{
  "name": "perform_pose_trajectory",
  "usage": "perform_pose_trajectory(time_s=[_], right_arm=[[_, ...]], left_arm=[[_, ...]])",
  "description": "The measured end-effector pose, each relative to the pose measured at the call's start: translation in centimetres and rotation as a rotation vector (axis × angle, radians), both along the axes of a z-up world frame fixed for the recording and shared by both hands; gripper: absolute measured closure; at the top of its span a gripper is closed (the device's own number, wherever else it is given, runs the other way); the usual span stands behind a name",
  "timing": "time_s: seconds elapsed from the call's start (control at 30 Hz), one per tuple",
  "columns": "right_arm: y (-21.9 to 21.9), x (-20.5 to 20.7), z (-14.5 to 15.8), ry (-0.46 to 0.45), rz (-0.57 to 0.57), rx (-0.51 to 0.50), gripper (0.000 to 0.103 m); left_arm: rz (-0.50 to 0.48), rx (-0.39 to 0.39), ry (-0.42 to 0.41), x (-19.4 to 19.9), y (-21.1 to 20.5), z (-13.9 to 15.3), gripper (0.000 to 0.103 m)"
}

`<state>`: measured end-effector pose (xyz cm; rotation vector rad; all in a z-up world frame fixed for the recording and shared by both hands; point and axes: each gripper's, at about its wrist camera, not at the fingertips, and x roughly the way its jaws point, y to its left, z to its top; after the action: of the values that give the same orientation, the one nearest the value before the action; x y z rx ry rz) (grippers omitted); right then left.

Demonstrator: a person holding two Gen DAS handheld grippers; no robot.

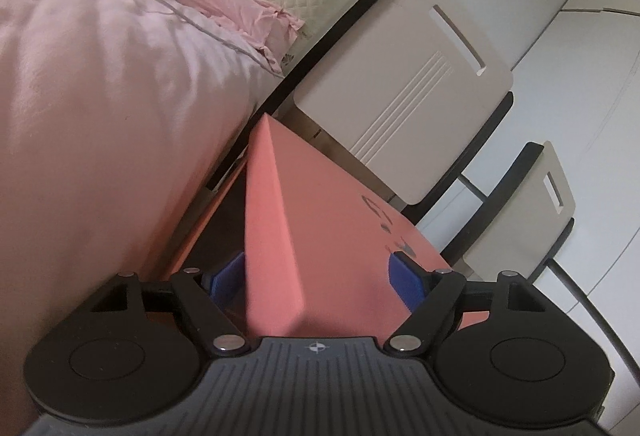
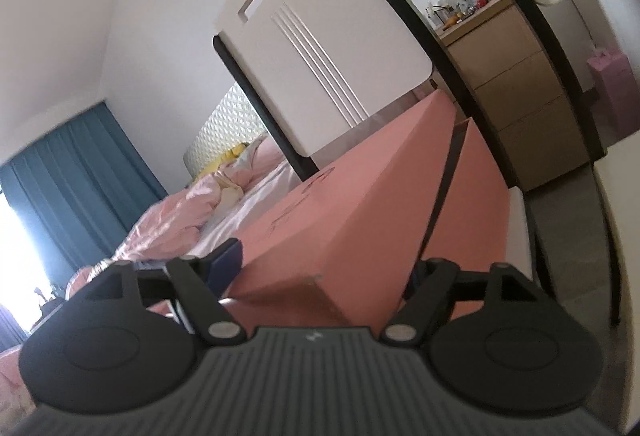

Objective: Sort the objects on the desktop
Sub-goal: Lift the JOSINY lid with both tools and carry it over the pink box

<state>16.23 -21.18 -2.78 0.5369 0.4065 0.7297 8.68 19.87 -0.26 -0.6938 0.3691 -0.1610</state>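
A salmon-pink box lid [image 1: 332, 224] with dark lettering on its top fills the middle of the left wrist view. My left gripper [image 1: 316, 276] is shut on its rim, with blue pads [image 1: 404, 280] on either side of the wall. In the right wrist view the same pink lid [image 2: 344, 216] runs away from me, and the pink box base [image 2: 472, 204] shows beneath it across a dark gap. My right gripper [image 2: 324, 268] is shut on the lid's near end; its right pad is mostly hidden behind the lid.
A bed with pink bedding [image 1: 100, 84] lies to the left. White chairs with black frames [image 1: 404, 88] stand behind the box. A wooden drawer unit [image 2: 516, 76] with small items on top and teal curtains [image 2: 68, 172] show in the right wrist view.
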Motion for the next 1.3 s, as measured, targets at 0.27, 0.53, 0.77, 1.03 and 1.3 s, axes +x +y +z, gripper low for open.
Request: perform_pose_trajectory(time_s=[0.27,0.53,0.77,1.03,1.3], right_arm=[[0.4,-0.3,-0.2,0.028,-0.044,-0.138,0.0],[-0.6,-0.4,-0.4,0.083,-0.048,-0.143,0.0],[0.3,-0.4,-0.6,0.074,-0.075,-0.135,0.0],[1.2,0.1,-1.0,0.077,-0.025,-0.112,0.0],[0.6,0.8,-1.8,0.141,0.006,-0.097,0.0]], left_arm=[[0.029,0.036,-0.004,-0.3,-0.6,-0.1,0.021],[0.122,0.195,-0.088,-2.7,-2.9,1.1,0.017],[-0.007,0.423,-0.234,-5.4,-8.6,1.9,0.015],[-0.33,0.532,-0.261,-5.7,-13.9,-0.2,0.012],[-0.369,0.557,-0.173,-4.2,-15.2,-1.4,0.012]])
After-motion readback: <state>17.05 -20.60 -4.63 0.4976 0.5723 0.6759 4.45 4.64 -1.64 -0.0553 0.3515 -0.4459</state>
